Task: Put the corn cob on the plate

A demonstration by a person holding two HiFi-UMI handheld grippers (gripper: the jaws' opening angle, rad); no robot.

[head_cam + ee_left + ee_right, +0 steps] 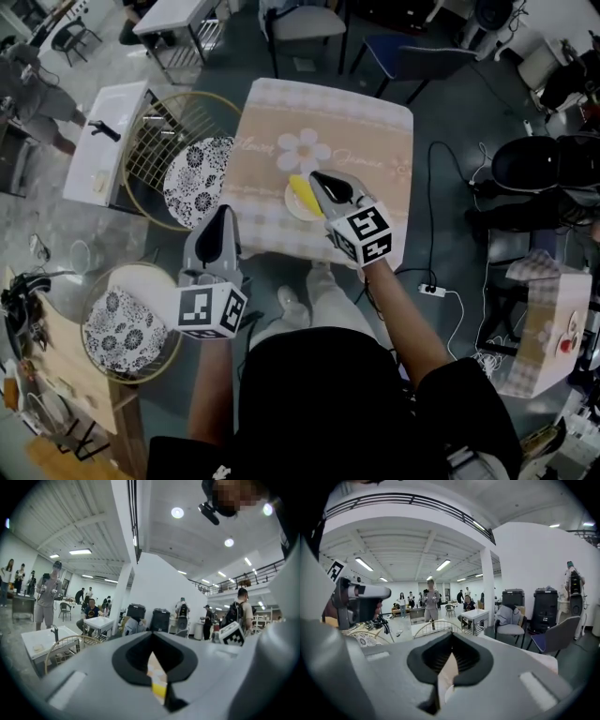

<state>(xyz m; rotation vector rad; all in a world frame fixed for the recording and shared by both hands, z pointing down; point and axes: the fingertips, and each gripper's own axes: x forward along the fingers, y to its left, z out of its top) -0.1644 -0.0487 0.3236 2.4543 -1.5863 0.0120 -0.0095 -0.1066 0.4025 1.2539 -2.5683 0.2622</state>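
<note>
step: the placing itself is looking finished; by my read we are sitting at the tail end of the task, after release
corn cob [304,195]: lying on the small pale plate [291,205], which is sitting near the front edge of the table [366,141] with the flower-print cloth
right gripper [320,180]: hanging over the plate's right side, just beside the cob; jaws are pressing together with nothing between them, only a sliver of cloth showing through the slit in the right gripper view
left gripper [223,214]: idling off the table's front-left corner, well apart from the plate; jaws are also meeting, carrying nothing; a bit of yellow is showing through the gap in the left gripper view, probably the cob beyond, cannot confirm
contact: cannot tell from the head view whether the right tips are touching the cob or clearing it
next move: judging that nothing more is needing a grasp; the right tongs are needing a clean exit up and back without nudging the cob, since it is looking round enough to roll off such a small plate
risk: the plate is small and shallow, so any sideways brush is likely shifting the cob
</note>
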